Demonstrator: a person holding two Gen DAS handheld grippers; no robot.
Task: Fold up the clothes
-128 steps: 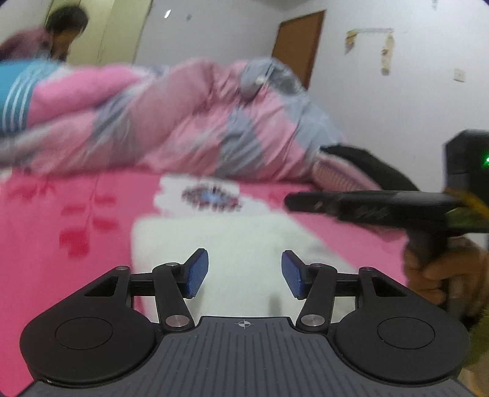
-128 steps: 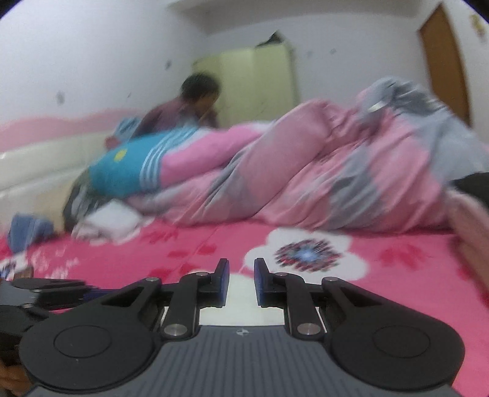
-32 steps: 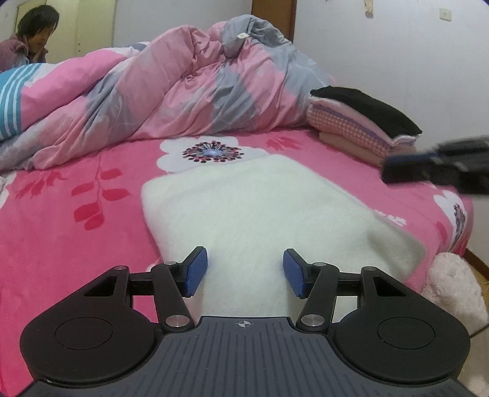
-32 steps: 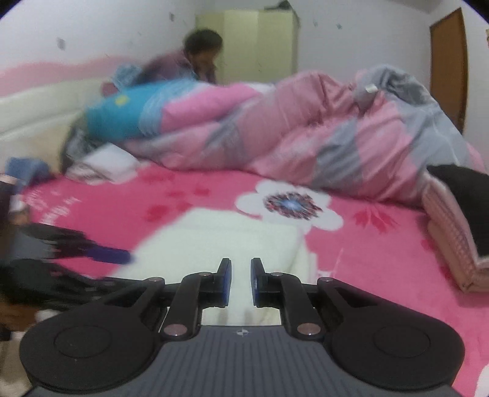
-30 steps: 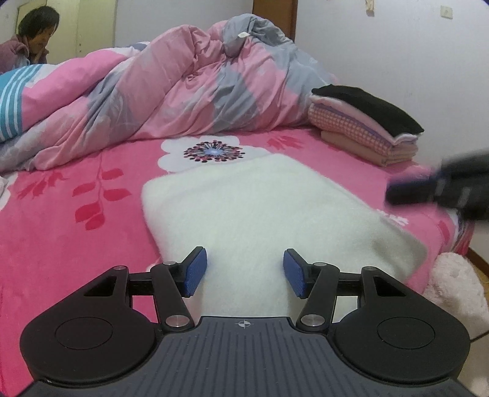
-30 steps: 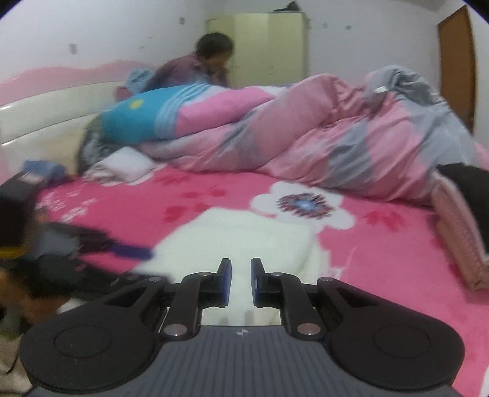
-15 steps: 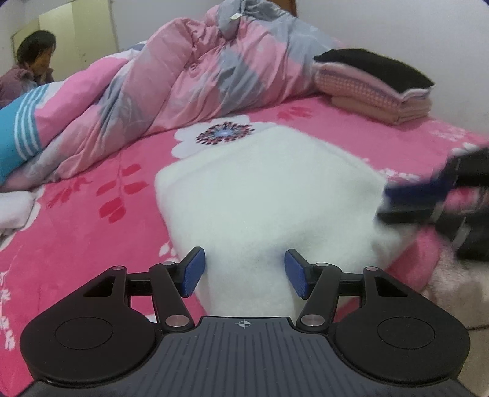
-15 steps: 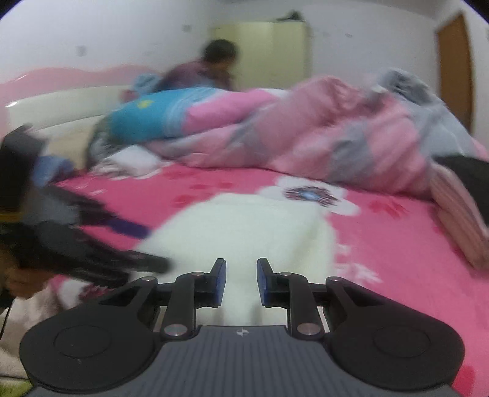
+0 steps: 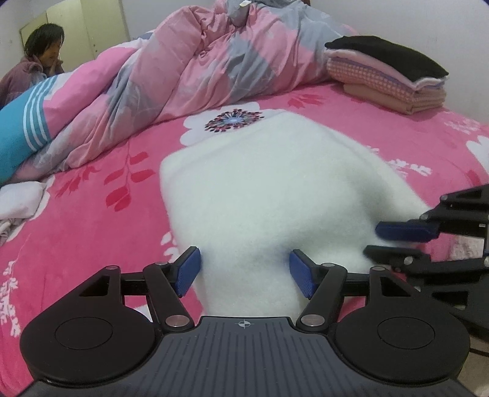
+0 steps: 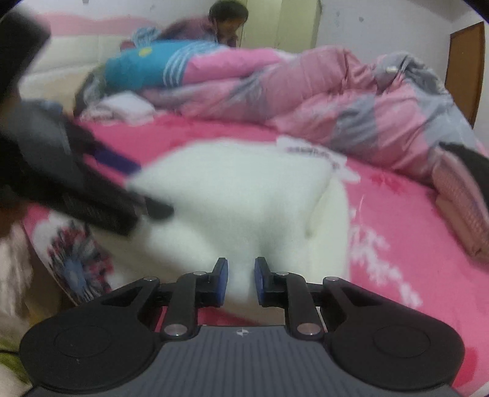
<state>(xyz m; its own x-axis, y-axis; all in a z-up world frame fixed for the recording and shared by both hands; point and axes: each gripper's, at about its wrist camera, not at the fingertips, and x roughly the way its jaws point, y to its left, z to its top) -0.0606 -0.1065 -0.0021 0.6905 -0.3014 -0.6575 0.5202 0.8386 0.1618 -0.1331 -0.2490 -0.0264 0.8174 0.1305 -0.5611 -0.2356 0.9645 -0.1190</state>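
Both grippers have dropped closer to the near edge of the white fleece garment since a second ago. Bed with pink floral sheet carries everything. Big pink-and-grey quilt is bunched across the far side, well apart from the garment; a person sits behind it by the yellow-green wardrobe. Fleece garment lies flat mid-bed, near edge at the bed's front. Folded stack, black on top, pink check under, sits far right, clear of the garment. Small white cloth at left edge. Left gripper: jaws spread and just been opening, straddling the garment's near edge, pads not pressing it. Right gripper: jaws narrow, just closing slightly, a small gap left, fleece seen through it; grip on cloth not clear, view blurred. Right gripper also enters the left view from the right, at the garment's right corner.
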